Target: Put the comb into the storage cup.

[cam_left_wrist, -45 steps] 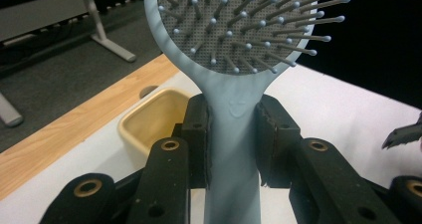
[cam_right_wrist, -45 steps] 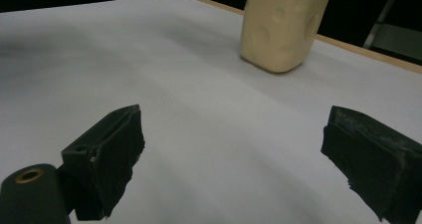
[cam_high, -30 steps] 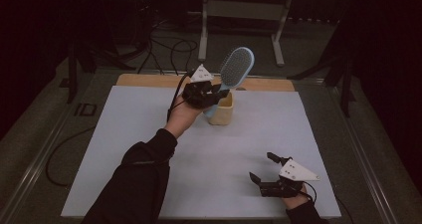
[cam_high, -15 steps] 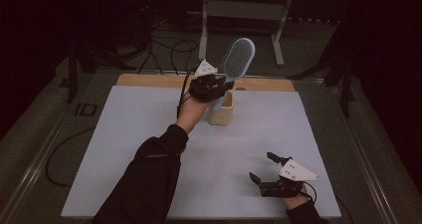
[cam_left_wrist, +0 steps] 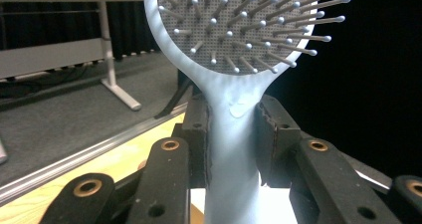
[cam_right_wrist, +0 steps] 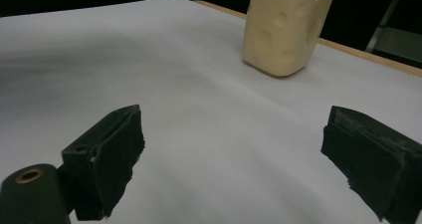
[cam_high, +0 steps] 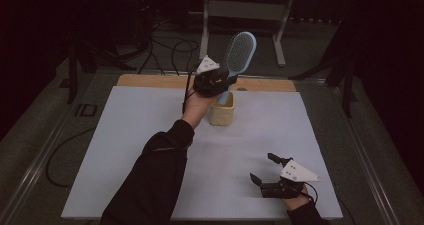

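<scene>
One hazard noted: the left tongs point(cam_high: 220, 80) pinch the pale-blue hairbrush point(cam_high: 239, 52) by its neck above the cream cup point(cam_high: 221, 110) at 12 o'clock on the tabletop point(cam_high: 125, 135), so a tilted lift could tip that cup (right tongs point(cam_high: 267, 177) spread, idle at 5 o'clock).

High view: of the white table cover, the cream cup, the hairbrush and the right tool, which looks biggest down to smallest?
1. White table cover
2. Hairbrush, though it is raised toward the camera
3. Cream cup and right tool: too alike to rank
</scene>
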Motion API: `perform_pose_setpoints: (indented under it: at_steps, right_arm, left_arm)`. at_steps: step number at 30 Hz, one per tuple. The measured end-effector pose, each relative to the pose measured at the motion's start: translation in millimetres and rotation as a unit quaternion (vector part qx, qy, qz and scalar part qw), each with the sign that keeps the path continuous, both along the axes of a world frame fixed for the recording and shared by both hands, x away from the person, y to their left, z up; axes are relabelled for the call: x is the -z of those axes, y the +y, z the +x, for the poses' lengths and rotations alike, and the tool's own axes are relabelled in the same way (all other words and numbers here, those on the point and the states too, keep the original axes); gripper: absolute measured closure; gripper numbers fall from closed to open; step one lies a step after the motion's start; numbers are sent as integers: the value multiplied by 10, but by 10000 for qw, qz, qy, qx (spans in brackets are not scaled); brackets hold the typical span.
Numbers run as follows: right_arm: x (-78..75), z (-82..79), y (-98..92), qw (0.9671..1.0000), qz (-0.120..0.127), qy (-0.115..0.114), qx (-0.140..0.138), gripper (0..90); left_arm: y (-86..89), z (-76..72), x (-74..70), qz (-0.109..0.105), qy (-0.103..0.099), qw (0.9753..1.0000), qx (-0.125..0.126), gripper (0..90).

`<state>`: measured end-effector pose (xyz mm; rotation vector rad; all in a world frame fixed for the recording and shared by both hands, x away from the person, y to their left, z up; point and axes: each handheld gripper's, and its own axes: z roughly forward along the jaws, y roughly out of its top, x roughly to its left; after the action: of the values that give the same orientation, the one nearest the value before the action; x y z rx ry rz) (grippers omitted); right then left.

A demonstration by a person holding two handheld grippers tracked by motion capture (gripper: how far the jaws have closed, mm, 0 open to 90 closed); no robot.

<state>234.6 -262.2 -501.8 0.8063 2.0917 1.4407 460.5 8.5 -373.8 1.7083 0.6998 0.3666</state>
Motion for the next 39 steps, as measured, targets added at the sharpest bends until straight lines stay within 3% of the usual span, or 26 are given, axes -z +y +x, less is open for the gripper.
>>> perform_pose_setpoints:
  at_steps: [4, 9, 20, 39]
  right_arm:
    - [0, 0, -5, 10000, 27, 6, 8, 90]
    - [6, 2, -3, 10000, 38, 27, 8, 90]
    - [7, 9, -21, 10000, 65, 36, 10, 90]
    - [2, -2, -6, 10000, 53, 30, -30, 91]
  left_arm:
    - [-12, 67, 24, -154, 54, 9999, 37, 699]
    - [-22, 117, 49, -83, -99, 9999, -58, 699]
    - [19, 215, 206, -384, -208, 9990, -43, 698]
    - [24, 233, 573, -364, -245, 9989, -141, 698]
